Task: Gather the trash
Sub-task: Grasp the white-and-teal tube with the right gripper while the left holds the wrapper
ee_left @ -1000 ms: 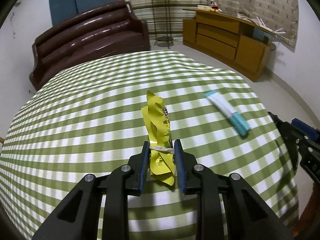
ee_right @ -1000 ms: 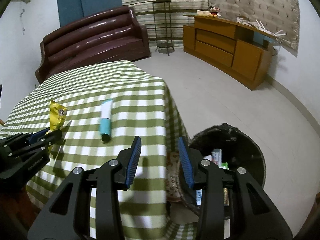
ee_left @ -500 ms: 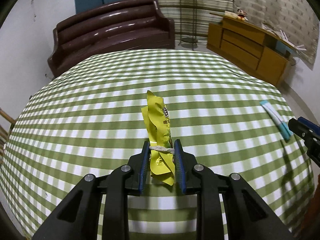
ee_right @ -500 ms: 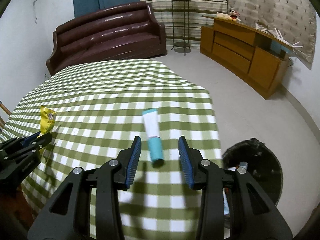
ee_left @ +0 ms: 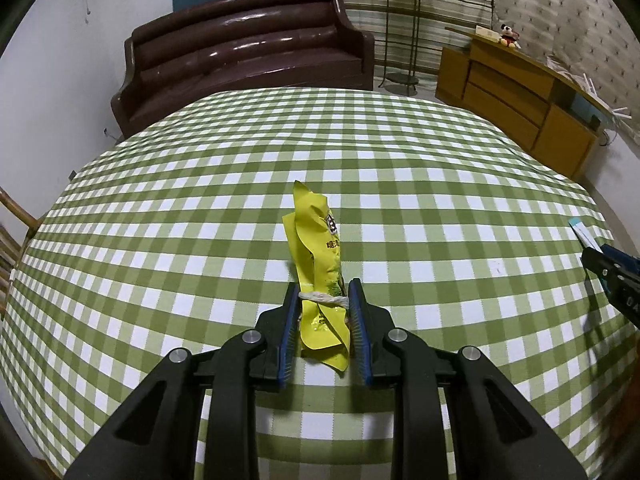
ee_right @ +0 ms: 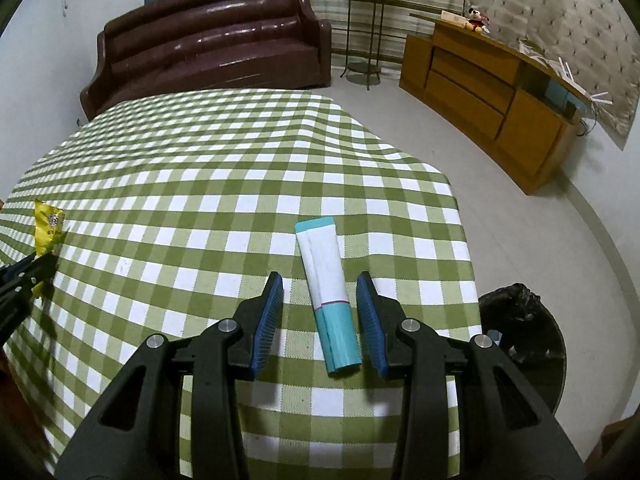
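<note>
My left gripper point(ee_left: 324, 298) is shut on a crumpled yellow snack wrapper point(ee_left: 320, 256) tied with string, held over the green checked tablecloth point(ee_left: 200, 208). The wrapper also shows at the far left of the right wrist view point(ee_right: 47, 226). My right gripper point(ee_right: 320, 292) is open, its fingers on either side of a white and teal tube point(ee_right: 328, 288) lying on the cloth near the table's right edge. The tube's end shows at the right edge of the left wrist view point(ee_left: 585, 236). A black-lined trash bin point(ee_right: 524, 336) stands on the floor to the right of the table.
A dark brown sofa point(ee_left: 240, 52) stands behind the table. A wooden sideboard point(ee_right: 488, 76) runs along the right wall. A metal plant stand point(ee_right: 366, 24) stands at the back. The table's right edge point(ee_right: 466, 248) drops to the floor by the bin.
My right gripper has swung left from above the bin to over the table and now straddles the tube. My left gripper still holds the wrapper and has shifted left over the cloth.
</note>
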`<state>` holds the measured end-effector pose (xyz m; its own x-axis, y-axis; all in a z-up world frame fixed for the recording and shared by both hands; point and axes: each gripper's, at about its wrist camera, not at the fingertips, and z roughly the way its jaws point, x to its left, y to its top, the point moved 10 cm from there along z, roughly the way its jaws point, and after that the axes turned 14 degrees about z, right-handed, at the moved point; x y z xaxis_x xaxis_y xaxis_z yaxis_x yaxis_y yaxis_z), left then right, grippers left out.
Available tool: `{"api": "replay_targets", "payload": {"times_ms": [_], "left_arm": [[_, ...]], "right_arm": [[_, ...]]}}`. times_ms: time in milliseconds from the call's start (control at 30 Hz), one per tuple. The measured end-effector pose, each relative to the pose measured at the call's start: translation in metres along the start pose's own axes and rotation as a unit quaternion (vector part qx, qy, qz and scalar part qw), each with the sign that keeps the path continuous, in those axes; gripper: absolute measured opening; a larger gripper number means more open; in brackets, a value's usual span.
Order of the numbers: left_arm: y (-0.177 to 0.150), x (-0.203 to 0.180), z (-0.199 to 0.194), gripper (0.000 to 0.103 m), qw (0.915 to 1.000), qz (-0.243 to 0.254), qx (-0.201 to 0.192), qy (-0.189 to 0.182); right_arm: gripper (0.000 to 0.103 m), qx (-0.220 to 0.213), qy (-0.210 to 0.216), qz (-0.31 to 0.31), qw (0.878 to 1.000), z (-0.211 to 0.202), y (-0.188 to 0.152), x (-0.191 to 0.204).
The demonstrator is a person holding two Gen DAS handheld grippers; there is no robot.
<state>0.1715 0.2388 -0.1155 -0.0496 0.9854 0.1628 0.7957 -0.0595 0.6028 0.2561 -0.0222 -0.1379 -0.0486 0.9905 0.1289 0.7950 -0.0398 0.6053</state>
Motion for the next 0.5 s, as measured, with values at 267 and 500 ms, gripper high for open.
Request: {"api": "replay_targets", "payload": {"times_ms": [267, 500], "left_arm": [[-0.001, 0.004, 0.001, 0.026, 1.0, 0.0, -0.001, -0.002], [-0.001, 0.004, 0.001, 0.026, 1.0, -0.001, -0.001, -0.002]], "right_arm": [[0.022, 0.002, 0.0, -0.013, 1.0, 0.001, -0.002, 0.007], [0.016, 0.002, 0.008, -0.012, 1.0, -0.002, -0.011, 0.018]]}}
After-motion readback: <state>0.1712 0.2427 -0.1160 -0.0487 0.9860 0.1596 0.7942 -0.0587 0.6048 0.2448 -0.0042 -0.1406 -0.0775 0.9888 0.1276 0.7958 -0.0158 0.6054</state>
